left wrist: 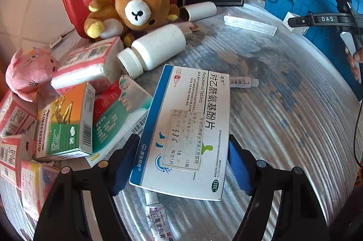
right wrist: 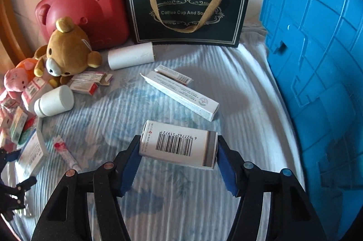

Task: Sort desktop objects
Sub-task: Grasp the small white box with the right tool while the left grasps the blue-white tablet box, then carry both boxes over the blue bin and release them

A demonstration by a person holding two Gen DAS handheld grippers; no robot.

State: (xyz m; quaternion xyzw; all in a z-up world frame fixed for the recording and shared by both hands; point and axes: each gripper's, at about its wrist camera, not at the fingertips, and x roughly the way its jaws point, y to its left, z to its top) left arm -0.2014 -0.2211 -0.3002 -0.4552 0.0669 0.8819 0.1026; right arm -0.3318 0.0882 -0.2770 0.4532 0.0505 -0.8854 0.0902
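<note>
**Both grippers have a medicine box each**

The left gripper (left wrist: pixel 183 161) is clamped on a white-and-blue Paracetamol box (left wrist: pixel 183 134), lifted a bit over the striped bedsheet (left wrist: pixel 283 127) with an ointment tube (left wrist: pixel 157 216) under it. The right gripper (right wrist: pixel 178 163) pinches a white barcode box (right wrist: pixel 179 144) by its ends. Further back: white bottle (left wrist: pixel 156 50), teddy bear (left wrist: pixel 133 7), red case (right wrist: pixel 90 5), blue crate (right wrist: pixel 317 48).

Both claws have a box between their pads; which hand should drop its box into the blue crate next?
Right, probably. The right claw grips the barcode box with the blue crate close beside it. The left claw, holding the paracetamol box, sits by the pile of medicine boxes, farther away.
</note>
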